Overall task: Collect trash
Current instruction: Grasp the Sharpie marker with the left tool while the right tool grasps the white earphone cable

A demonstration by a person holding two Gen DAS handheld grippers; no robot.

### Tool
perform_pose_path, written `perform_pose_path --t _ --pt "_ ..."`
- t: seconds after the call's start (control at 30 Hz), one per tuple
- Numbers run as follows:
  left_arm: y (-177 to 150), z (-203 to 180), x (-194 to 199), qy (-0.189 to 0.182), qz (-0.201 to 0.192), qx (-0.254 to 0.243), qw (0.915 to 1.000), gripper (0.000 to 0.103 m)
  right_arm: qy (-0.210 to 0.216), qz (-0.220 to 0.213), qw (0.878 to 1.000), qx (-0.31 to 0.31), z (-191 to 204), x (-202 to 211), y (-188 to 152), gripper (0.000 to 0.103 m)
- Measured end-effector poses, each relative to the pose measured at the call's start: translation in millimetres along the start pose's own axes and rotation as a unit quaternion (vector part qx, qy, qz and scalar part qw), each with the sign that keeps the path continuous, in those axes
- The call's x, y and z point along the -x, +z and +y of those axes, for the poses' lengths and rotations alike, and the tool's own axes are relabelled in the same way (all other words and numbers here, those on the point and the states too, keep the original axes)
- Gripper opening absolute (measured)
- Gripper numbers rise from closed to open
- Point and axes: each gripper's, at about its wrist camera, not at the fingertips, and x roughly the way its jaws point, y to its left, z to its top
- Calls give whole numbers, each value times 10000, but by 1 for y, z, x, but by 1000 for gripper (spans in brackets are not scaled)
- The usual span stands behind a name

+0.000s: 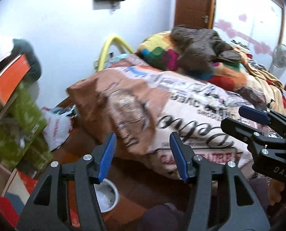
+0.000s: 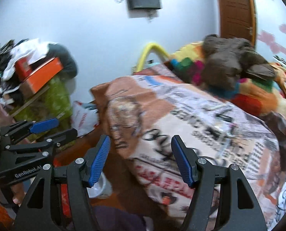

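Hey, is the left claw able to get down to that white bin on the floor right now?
Probably yes: the left claw is open and empty, and the white bin sits just below it beside the bed, nothing between.

Domestic bedroom, lived-in and cluttered. Bed (image 1: 181, 115) under a newsprint-pattern cover, with a multicoloured blanket (image 1: 162, 55) and a brown garment (image 1: 198, 46) heaped at the far end. Brown wooden door (image 1: 194, 3) in a pale wall. Stacked boxes (image 2: 40, 75) and loose clothes piled at the left. Plastic bag (image 1: 56, 127) on the floor just beside the bed.
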Motion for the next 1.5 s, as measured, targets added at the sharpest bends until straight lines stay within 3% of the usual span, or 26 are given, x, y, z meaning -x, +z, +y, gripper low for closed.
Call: perform_pose_path --t 0.3,0.63,0.8,1.07,1.3,1.5 --pt "29 -85 -45 -492 105 -467 9976 57 -648 105 9958 -638 -100 4 -13 62" --pt "26 -143 -122 -901 715 -714 9908 57 -1261 262 9823 -1360 -195 -12 -22 62" --pt "19 -168 -168 -1077 1123 -831 9843 57 -1128 396 9759 -1826 -227 -36 -22 62" --pt "22 -196 -210 -1437 1306 -924 9766 57 -501 695 9641 -2514 -258 -95 -11 62" --pt "26 -232 -231 -1752 1298 -1274 9676 28 -223 1095 9494 -2936 -281 -136 -23 35" --pt "25 -256 -250 -1937 1332 -1452 9611 23 28 1159 9513 -2858 -286 -138 -27 14"
